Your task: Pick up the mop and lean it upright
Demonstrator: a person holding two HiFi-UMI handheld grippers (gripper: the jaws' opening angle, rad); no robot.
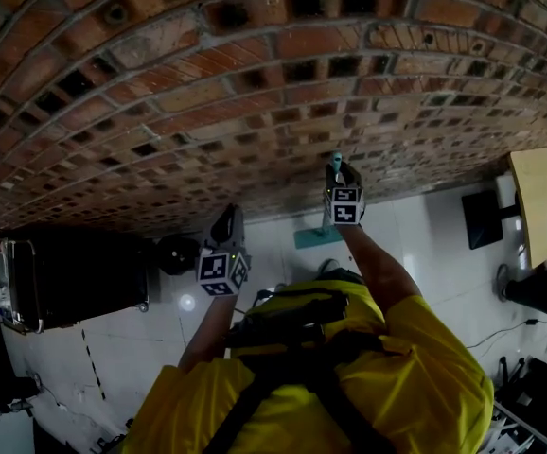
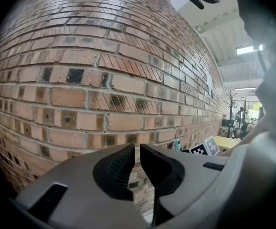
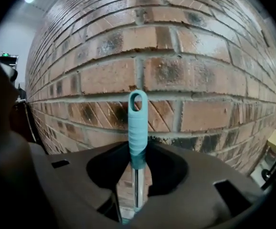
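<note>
The mop stands upright close to the brick wall (image 1: 255,83). Its teal handle grip (image 3: 138,128) with a hanging loop rises between the jaws of my right gripper (image 3: 138,159), which are shut on it; the bare metal shaft (image 3: 137,190) runs down below. In the head view my right gripper (image 1: 336,170) holds the handle top near the wall, and the teal mop head (image 1: 316,237) lies on the floor beneath. My left gripper (image 2: 137,149) faces the bricks, its jaws shut with only a thin slit and nothing in them. It hangs left of the mop (image 1: 226,223), apart from it.
A black cabinet (image 1: 65,277) stands on the left against the wall, with a round black object (image 1: 174,253) beside it. A wooden table (image 1: 541,201) and dark gear sit at the right. White floor tiles (image 1: 425,253) run along the wall's foot.
</note>
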